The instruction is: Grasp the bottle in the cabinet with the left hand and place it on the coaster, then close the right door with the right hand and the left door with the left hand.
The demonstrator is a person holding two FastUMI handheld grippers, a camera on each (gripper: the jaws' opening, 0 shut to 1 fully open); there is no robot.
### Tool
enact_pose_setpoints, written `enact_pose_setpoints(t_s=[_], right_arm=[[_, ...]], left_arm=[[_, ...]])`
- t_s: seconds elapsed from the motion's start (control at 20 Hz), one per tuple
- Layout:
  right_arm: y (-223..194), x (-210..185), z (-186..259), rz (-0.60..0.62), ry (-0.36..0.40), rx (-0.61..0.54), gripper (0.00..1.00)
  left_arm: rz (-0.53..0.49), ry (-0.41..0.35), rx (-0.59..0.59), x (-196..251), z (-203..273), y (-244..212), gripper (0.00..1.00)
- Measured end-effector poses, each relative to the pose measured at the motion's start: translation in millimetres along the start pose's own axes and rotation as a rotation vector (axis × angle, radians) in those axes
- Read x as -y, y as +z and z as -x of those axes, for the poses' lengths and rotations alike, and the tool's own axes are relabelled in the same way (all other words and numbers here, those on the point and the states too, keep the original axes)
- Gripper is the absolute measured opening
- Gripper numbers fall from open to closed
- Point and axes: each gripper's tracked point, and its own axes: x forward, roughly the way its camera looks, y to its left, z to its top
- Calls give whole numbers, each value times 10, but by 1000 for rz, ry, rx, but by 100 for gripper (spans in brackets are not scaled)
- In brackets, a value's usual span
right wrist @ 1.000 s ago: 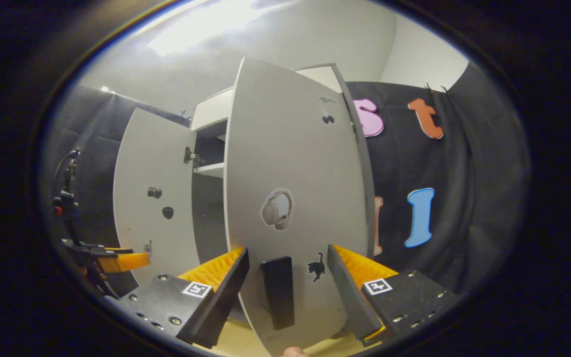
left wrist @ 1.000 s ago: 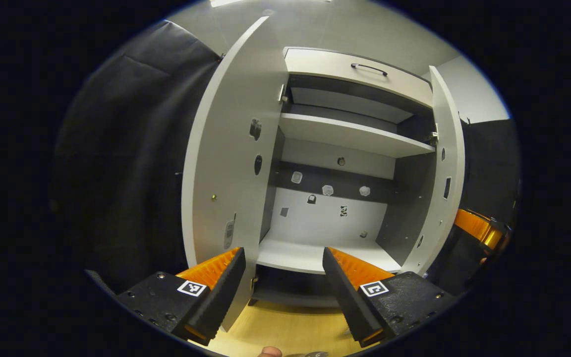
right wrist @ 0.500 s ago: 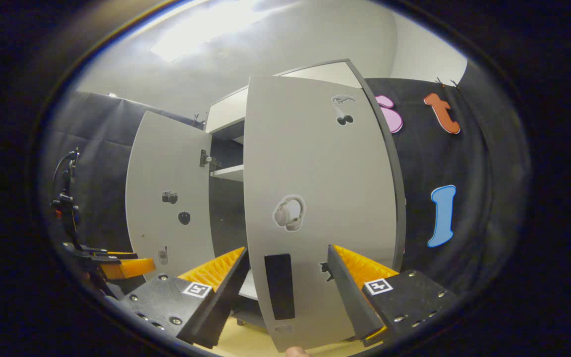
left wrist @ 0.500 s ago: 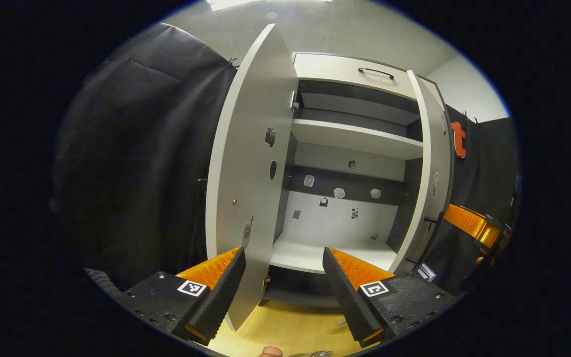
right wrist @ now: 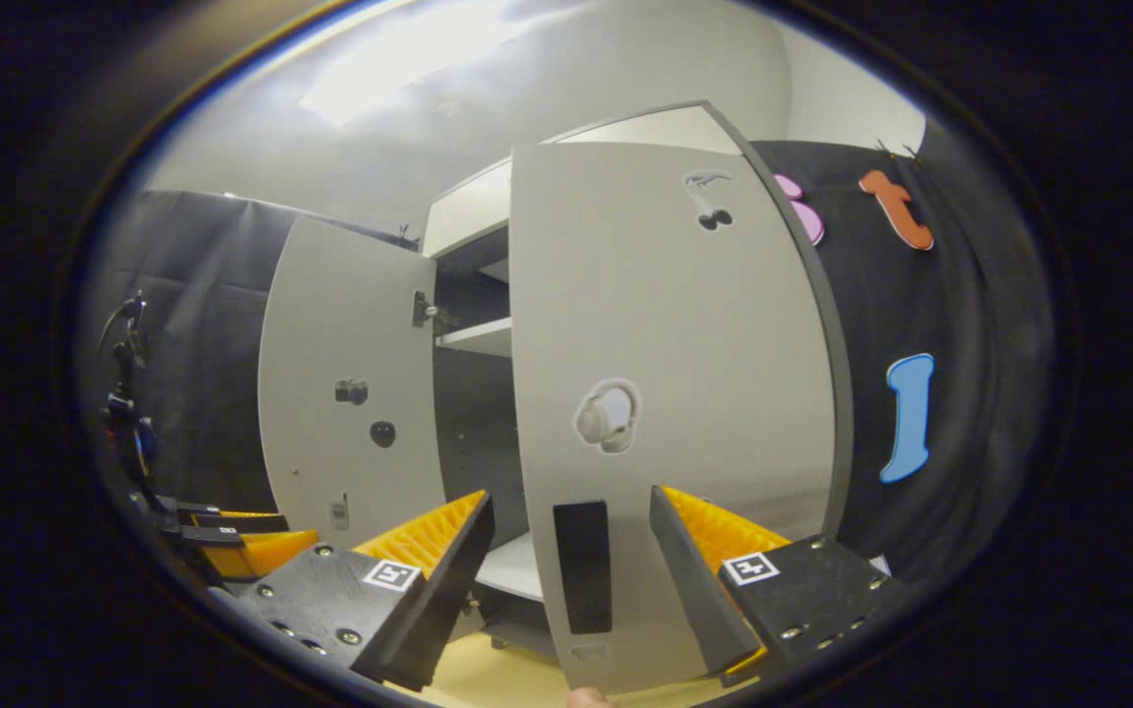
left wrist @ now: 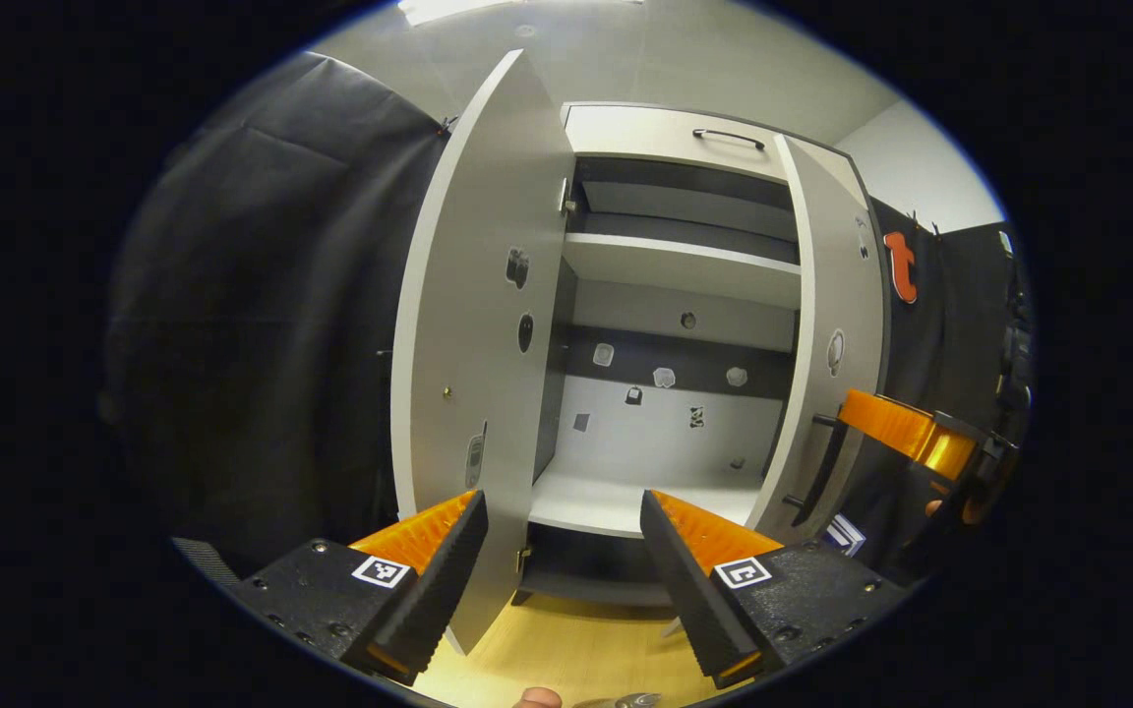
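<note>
Swinging further toward shut, the right door now stands nearly face-on to your right gripper, more than in the earlier frames. That gripper's jaws are spread wide with nothing clamped; the door's dark handle sits between the fingers, whether it touches them you cannot tell. Each finger base carries a small square black-and-white marker, no readable words. On the door's face are stickers: headphones above the handle, cherries near the top. No legible writing.

Your left gripper is also wide open and empty, its jaws straddling the lower edge of the left door, which stands well open just ahead. Small stickers dot that door's inner face, too small to read. Beyond it, the cabinet shows a bare lower shelf between the jaws, an upper shelf, and little stickers on its back panel. A drawer handle is at the top. Further right in the left gripper view, the right door edges inward with the other gripper beside it.
</note>
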Motion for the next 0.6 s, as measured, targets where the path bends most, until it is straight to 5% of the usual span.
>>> enact_pose_setpoints(t_s=[0.6], right_arm=[[-80,-179,97,47,13,-7,96]], left_arm=[[6,9,-1,-134,20,-75,97]])
